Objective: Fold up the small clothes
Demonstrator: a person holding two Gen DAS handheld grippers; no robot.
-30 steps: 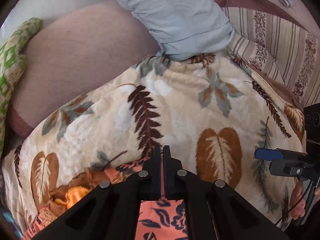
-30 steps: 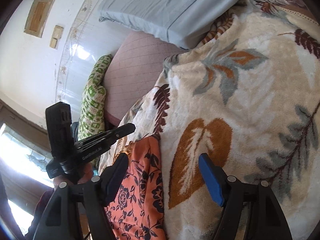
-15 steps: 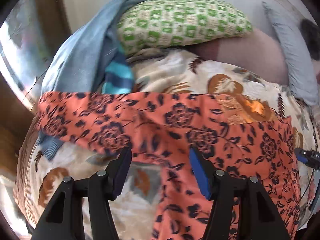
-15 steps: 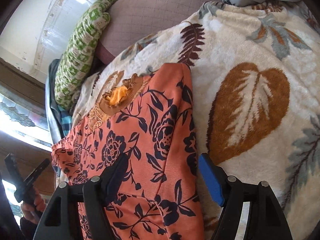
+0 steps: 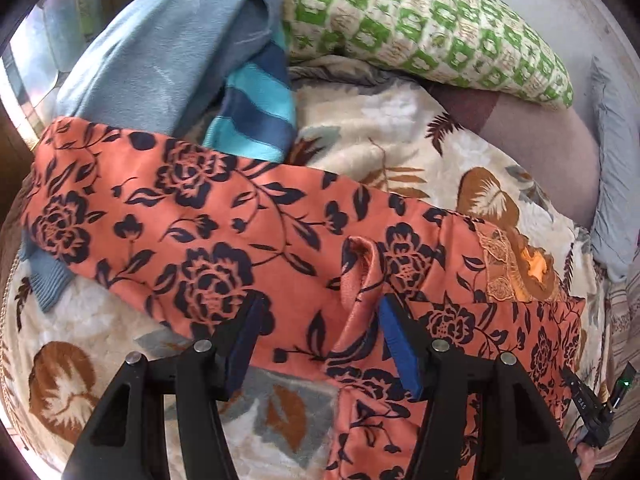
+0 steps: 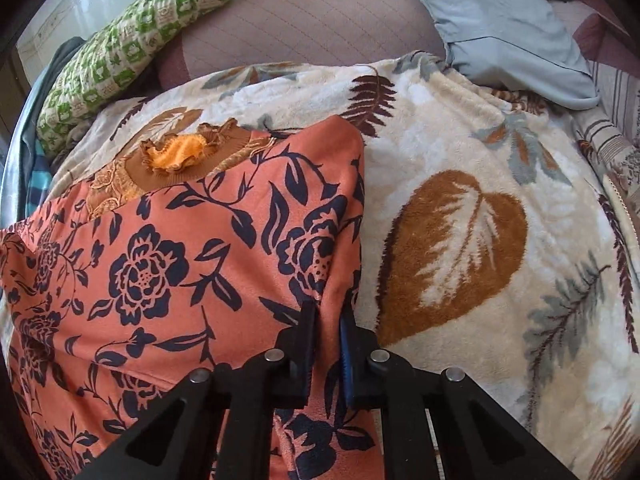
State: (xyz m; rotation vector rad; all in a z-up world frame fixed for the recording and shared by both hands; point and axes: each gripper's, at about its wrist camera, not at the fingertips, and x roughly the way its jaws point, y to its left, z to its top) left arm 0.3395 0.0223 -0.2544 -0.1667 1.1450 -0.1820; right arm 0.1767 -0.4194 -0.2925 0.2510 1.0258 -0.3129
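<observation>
The right gripper (image 6: 325, 344), wide a moment ago, is closing on the orange dress's (image 6: 168, 280) edge; the left gripper (image 5: 316, 344) now stands wide over it, so folding can begin.

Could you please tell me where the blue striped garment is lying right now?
In the left wrist view, the blue striped garment lies upper centre, between the light blue cloth and the green patterned pillow, its lower end tucked behind the orange floral garment.

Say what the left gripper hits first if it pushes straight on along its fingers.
Most likely the orange floral garment: the left gripper stands open over it, with a raised fold of that cloth just ahead between the fingers. Below the cloth is the leaf-print blanket. The gap above the cloth is hard to judge.
</observation>
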